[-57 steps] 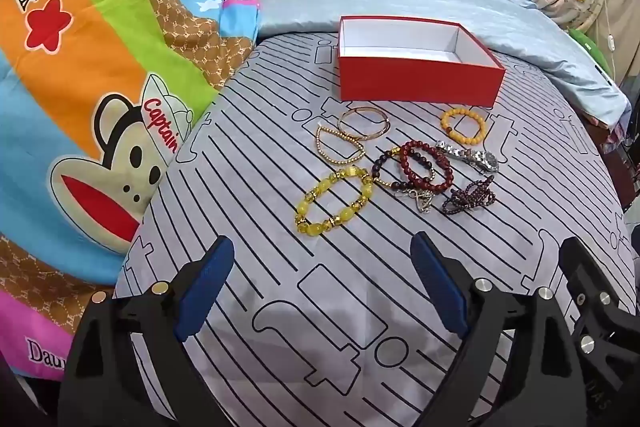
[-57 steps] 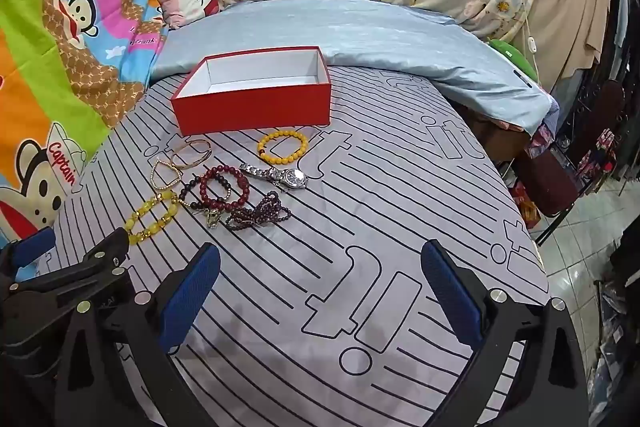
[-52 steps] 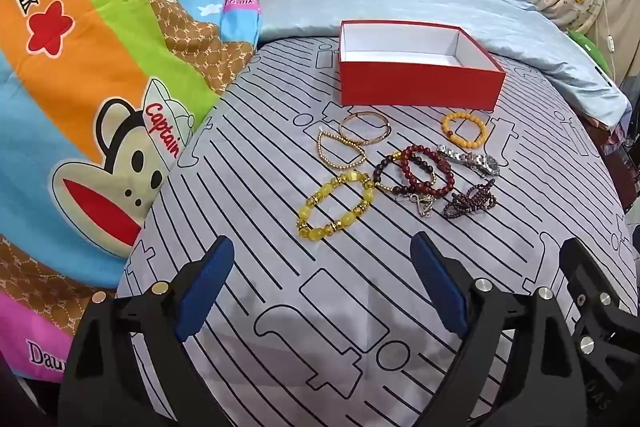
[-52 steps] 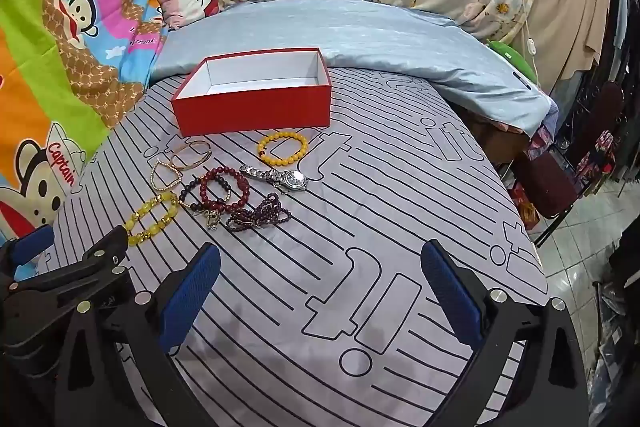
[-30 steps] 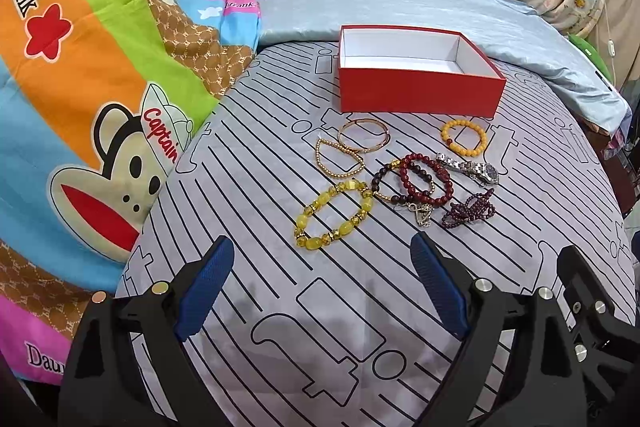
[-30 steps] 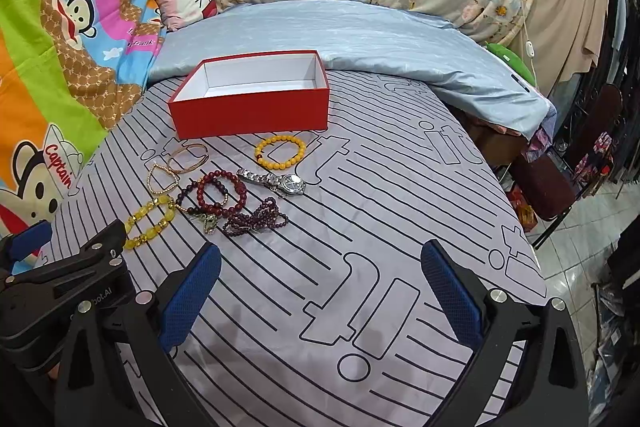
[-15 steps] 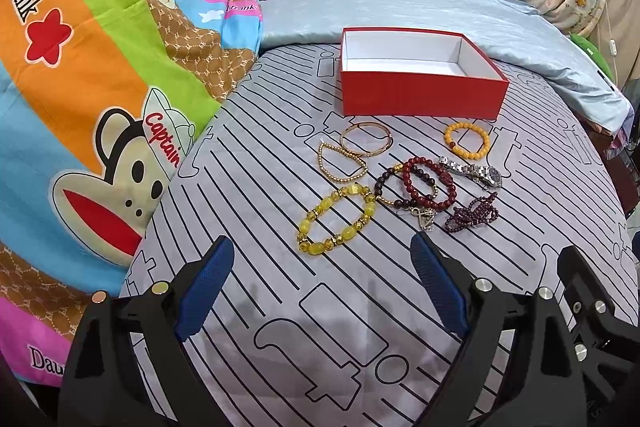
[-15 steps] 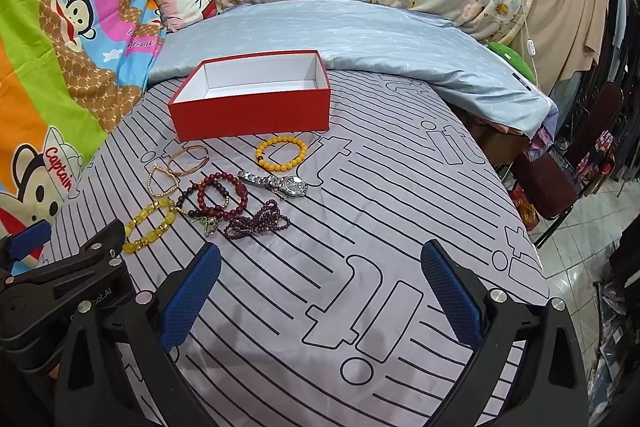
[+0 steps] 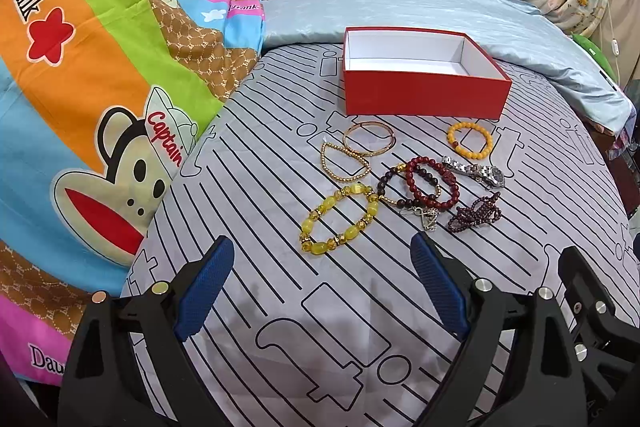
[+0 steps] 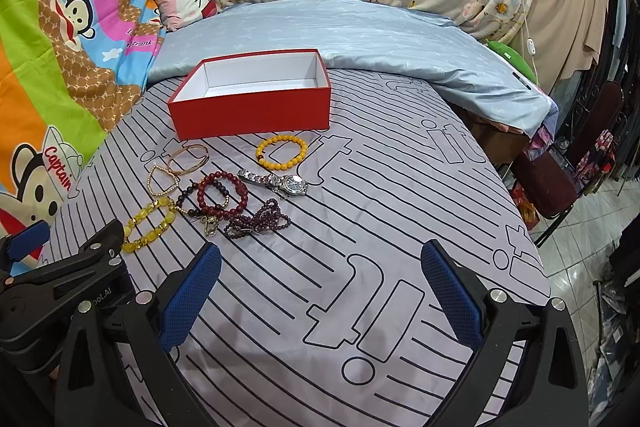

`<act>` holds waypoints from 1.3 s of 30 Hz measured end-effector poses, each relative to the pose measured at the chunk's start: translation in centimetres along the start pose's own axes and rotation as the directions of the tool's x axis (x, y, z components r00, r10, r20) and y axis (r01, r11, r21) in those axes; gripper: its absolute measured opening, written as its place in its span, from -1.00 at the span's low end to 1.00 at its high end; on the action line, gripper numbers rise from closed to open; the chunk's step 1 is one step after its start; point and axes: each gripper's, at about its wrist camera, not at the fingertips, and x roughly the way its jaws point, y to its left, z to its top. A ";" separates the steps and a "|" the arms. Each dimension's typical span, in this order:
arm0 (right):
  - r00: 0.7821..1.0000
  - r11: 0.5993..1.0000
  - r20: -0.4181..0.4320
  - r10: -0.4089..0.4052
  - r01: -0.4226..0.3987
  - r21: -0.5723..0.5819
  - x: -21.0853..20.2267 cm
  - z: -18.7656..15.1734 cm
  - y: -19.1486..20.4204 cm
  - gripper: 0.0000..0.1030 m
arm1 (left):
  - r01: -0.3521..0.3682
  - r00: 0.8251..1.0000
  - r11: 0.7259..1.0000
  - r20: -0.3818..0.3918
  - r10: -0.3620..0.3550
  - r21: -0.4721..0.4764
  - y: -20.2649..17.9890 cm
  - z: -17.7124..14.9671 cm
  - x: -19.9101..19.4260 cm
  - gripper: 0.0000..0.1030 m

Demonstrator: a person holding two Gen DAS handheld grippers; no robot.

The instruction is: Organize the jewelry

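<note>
1. Left wrist view shows our left claw [image 9: 320, 287] spread wide and holding nothing, hovering over the striped bedsheet [image 9: 260, 187] on the bed.
2. Straight ahead of that claw, nearest of all the jewelry, lies the yellow bead bracelet [image 9: 339, 219]. It is flat on the sheet, an oval loop whose long axis runs from near-left to far-right.
3. Our right claw [image 10: 320, 287] is likewise spread and empty. From it the jewelry sits ahead and to the left, so we judge the left hand better placed for the yellow bracelet, and the right hand for the pieces on the right of the cluster.
4. Nearest the right claw is the dark purple bead strand [image 10: 258, 219], bunched in a heap stretched roughly left to right.
5. Beyond it the silver watch [image 10: 276, 181] lies flat, band running left to right, dial at the right end.
6. The red bead bracelet [image 10: 222, 197] overlaps a darker beaded one; the orange bead bracelet [image 10: 281, 151] lies apart, just before the box.
7. On the left, the gold bangles [image 9: 370, 139] and a thin gold bead chain [image 9: 345, 163] touch each other.
8. The red box [image 9: 424, 83] stands open and empty at the far side, its long side facing us; nothing is sorted yet.
9. We would close across the yellow loop's beaded rim, not its hollow middle.
</note>
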 end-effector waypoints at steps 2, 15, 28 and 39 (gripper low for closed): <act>1.000 1.000 0.000 -0.001 0.001 -0.001 0.0 0.0 0.0 0.87 | -0.002 1.000 1.000 0.000 0.002 0.000 0.0 0.0 0.1 0.66; 1.000 1.000 0.000 -0.001 0.001 -0.001 0.0 0.0 0.0 0.87 | -0.007 1.000 1.000 0.001 0.007 -0.002 0.1 -0.2 0.1 0.66; 1.000 1.000 -0.002 0.000 0.000 0.000 0.0 0.0 0.0 0.87 | -0.008 1.000 1.000 -0.001 0.008 -0.004 0.1 -0.3 0.2 0.66; 1.000 1.000 -0.005 0.001 -0.001 0.001 0.4 0.1 0.0 0.87 | -0.011 1.000 1.000 -0.008 0.011 -0.007 0.1 -0.3 0.4 0.66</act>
